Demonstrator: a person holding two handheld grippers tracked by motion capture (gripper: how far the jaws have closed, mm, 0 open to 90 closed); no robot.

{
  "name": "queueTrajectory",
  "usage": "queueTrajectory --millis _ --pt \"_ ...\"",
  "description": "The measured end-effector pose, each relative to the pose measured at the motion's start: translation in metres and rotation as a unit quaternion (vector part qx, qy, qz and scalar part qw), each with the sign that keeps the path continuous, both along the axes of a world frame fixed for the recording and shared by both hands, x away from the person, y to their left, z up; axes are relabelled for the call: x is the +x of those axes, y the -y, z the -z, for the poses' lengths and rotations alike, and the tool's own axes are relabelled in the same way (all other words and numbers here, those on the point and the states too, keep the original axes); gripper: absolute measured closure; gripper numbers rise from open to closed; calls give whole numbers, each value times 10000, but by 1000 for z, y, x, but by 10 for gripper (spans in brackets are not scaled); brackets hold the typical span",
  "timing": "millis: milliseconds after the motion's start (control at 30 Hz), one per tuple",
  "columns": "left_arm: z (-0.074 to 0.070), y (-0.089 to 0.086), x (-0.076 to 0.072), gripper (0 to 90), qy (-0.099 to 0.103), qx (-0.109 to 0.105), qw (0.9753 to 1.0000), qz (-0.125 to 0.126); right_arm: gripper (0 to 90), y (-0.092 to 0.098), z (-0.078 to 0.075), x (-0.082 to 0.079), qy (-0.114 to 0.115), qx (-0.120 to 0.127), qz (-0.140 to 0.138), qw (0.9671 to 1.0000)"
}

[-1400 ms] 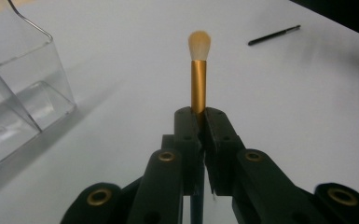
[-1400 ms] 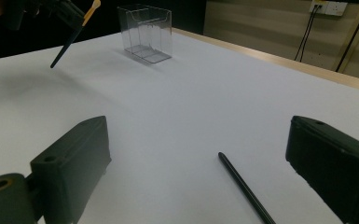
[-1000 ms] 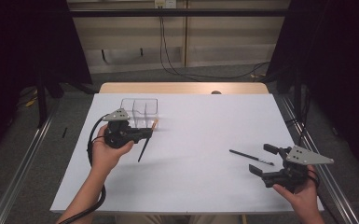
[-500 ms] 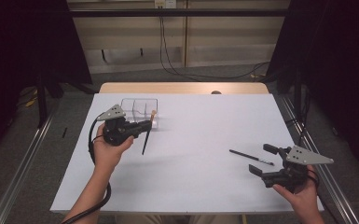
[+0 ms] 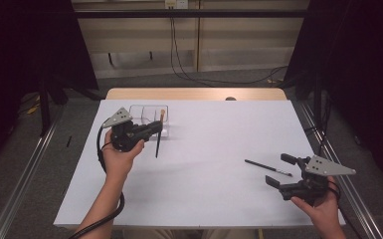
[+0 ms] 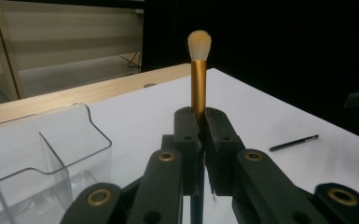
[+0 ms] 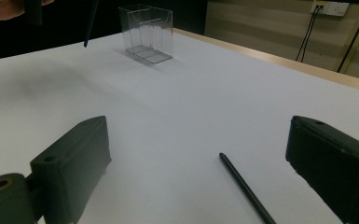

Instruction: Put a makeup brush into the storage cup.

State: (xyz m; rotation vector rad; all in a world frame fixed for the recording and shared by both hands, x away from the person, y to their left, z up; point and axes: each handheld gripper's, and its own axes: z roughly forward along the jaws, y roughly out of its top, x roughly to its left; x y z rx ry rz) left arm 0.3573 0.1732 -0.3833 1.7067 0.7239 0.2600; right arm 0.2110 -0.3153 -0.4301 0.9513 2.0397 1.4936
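Note:
My left gripper [image 5: 155, 125] [image 6: 199, 123] is shut on a makeup brush [image 5: 159, 133] with a gold ferrule and pale bristles [image 6: 199, 71]. It holds the brush upright above the table, bristles up, black handle hanging down. A clear plastic organizer [image 5: 148, 116] [image 6: 37, 158] [image 7: 147, 32] stands just behind and beside the brush. My right gripper [image 5: 282, 171] [image 7: 205, 158] is open low over the table at the right. A thin black pencil-like brush [image 5: 268, 168] [image 7: 247, 189] [image 6: 293, 143] lies on the table between and ahead of its jaws.
A white sheet [image 5: 204, 164] covers the table, with a wooden edge [image 5: 194, 93] at the far side. Metal rails [image 5: 25, 174] run along the floor on both sides. Cables [image 5: 179, 45] hang from the back wall.
My left gripper has carried the makeup brush away from me toward the clear organizer and turned it more upright. The right gripper has stayed where it was, open.

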Motion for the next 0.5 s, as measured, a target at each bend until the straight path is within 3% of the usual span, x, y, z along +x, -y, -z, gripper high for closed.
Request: queueTrajectory --millis 500 --pt "-5 4 9 843 221 -298 9990 -254 59 0 0 0 0 7 11 10000"
